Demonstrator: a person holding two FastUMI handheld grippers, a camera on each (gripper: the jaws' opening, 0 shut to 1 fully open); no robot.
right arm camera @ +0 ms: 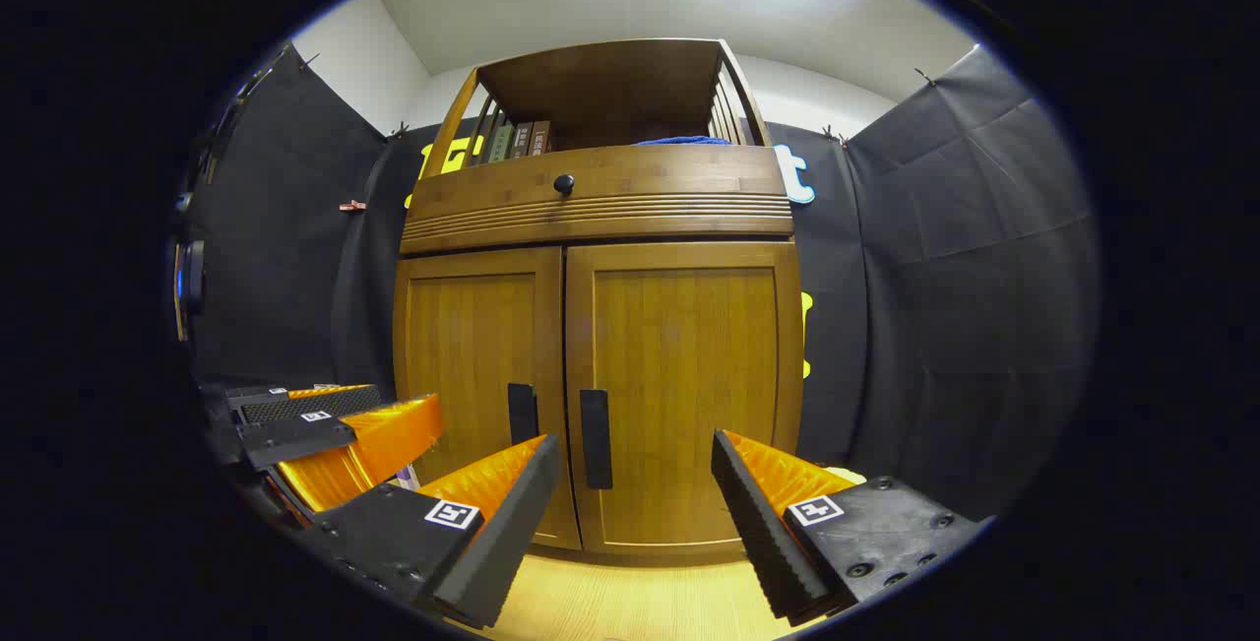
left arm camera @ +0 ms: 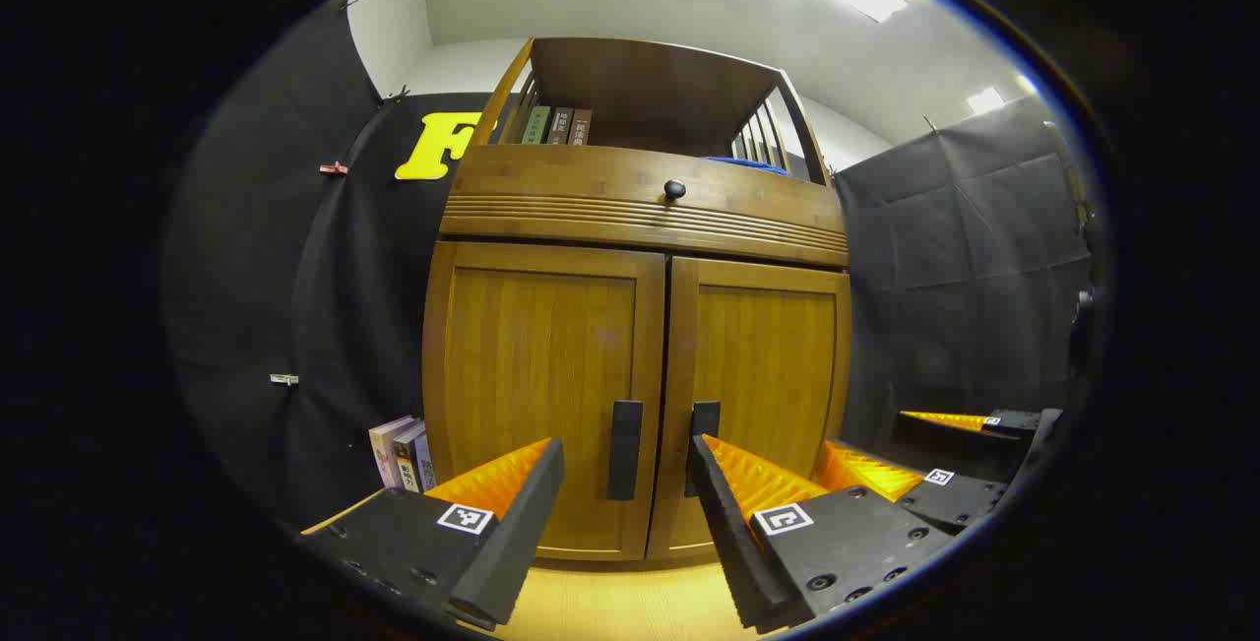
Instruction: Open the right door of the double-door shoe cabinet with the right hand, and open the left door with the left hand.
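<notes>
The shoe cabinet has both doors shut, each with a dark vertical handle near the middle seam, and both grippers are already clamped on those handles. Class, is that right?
Not quite. Both doors are shut and the left handle and right handle sit by the seam, but the left gripper and right gripper are open, short of the handles, as each gripper view shows.

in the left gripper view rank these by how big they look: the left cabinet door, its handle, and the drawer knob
1. left cabinet door
2. handle
3. drawer knob, though it sits higher and farther off, which may shrink it.
</notes>
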